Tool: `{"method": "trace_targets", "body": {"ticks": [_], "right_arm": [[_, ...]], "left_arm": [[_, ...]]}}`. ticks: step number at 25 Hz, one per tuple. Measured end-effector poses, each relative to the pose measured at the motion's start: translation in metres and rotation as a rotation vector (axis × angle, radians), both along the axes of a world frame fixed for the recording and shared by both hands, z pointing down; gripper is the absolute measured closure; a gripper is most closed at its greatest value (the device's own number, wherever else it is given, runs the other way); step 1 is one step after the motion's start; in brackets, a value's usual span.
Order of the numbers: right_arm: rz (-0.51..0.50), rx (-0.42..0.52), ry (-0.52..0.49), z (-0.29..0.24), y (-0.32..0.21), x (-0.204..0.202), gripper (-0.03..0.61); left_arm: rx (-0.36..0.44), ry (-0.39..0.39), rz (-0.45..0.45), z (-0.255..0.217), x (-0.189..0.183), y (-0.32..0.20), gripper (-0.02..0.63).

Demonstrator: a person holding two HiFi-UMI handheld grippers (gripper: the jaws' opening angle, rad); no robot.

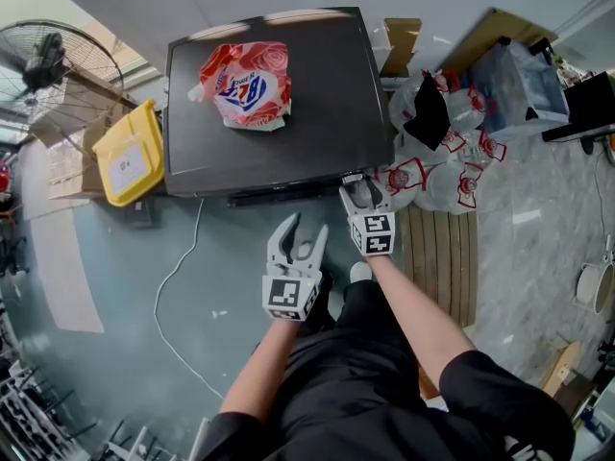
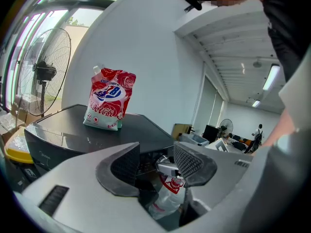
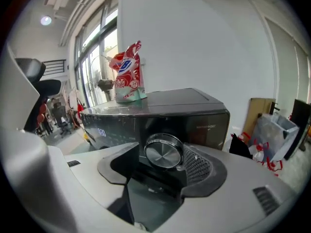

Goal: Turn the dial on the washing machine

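The dark washing machine (image 1: 327, 113) stands in front of me, seen from above in the head view. Its round silver dial (image 3: 164, 154) sits on the front panel (image 3: 204, 123), between the jaws of my right gripper (image 3: 162, 163). The right pad lies at the dial's edge and a small gap shows at the left pad, so the jaws are open around it. In the head view the right gripper (image 1: 360, 188) reaches the machine's front right corner. My left gripper (image 1: 296, 233) hangs lower and to the left, open (image 2: 156, 160) and empty.
A red and white detergent pouch (image 1: 245, 84) stands on the machine's lid. A yellow bin (image 1: 130, 152) and a floor fan (image 1: 48, 60) are at the left. White plastic bags (image 1: 437, 166) and a wooden pallet (image 1: 442, 257) are at the right. A white cable (image 1: 178, 277) runs over the floor.
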State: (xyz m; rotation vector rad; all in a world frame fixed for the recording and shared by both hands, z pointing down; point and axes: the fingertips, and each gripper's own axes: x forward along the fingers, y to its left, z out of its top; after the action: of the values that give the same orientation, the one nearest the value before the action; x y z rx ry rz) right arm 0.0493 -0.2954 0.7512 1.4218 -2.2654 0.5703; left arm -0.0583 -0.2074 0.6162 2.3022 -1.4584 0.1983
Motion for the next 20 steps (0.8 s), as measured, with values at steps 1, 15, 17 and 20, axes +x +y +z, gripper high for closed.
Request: {"method": "trace_targets", "body": {"ticks": [1, 15, 17, 20], "right_arm": [[0.001, 0.001, 0.015, 0.0, -0.001, -0.001, 0.331], [0.109, -0.048, -0.102, 0.003, -0.006, 0.008, 0.331], [0.14, -0.064, -0.193, 0.003, -0.007, 0.01, 0.331], [0.16, -0.073, -0.272, 0.003, -0.007, 0.011, 0.331]], "left_arm": [[0.001, 0.001, -0.001, -0.001, 0.0, 0.0, 0.419], [0.006, 0.027, -0.02, -0.007, -0.001, 0.002, 0.417], [0.0, 0.032, -0.024, -0.006, -0.001, 0.004, 0.417], [-0.007, 0.053, -0.042, -0.007, -0.002, 0.003, 0.417]]}}
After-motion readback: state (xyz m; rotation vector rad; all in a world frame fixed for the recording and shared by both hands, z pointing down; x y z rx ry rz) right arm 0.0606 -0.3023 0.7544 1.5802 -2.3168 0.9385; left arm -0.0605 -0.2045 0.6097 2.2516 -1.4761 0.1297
